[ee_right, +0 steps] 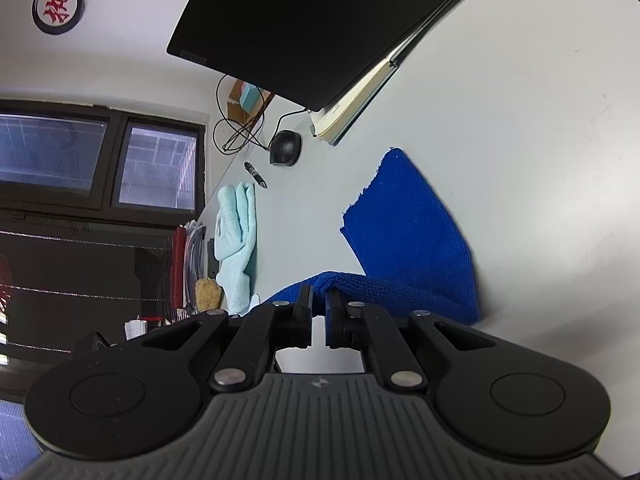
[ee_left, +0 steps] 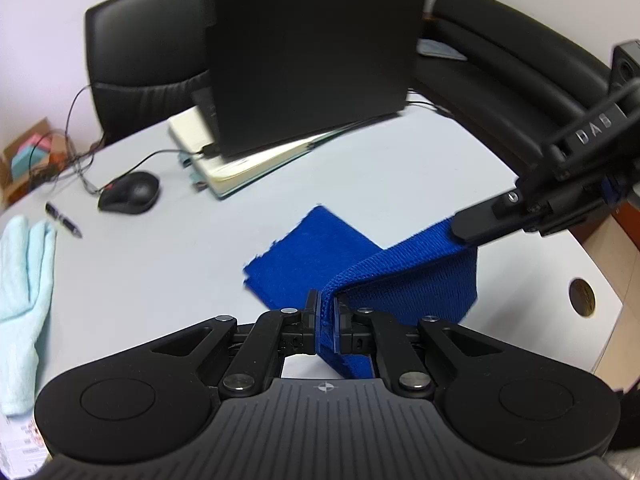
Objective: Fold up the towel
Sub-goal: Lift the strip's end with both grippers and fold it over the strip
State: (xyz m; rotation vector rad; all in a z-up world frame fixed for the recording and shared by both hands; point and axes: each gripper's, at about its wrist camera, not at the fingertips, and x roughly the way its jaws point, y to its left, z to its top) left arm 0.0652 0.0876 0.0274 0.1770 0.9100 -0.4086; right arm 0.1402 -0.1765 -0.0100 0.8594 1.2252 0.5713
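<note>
The blue towel (ee_left: 320, 256) lies partly on the white table (ee_left: 160, 272), its far flat part spread in front of the laptop (ee_left: 312, 60), and its near edge lifted off the surface. The left gripper (ee_left: 328, 308) is clamped on that raised edge, the cloth pinched between its two closed fingers and hanging down behind them. From there the edge runs as a taut band up and to the right to the right gripper (ee_left: 466, 236), whose dark finger lies over the towel's other raised corner.

In the right wrist view the towel (ee_right: 408, 224) lies flat beyond the right gripper (ee_right: 319, 304), folding up toward the fingertips; a narrow gap shows between the fingers lower down, and the cloth meets them at the tips, so it appears to be gripping the towel.

Left of the laptop sit a black mouse (ee_left: 130, 193), a pen (ee_left: 64, 220) and a pale blue glove (ee_left: 24, 288).
</note>
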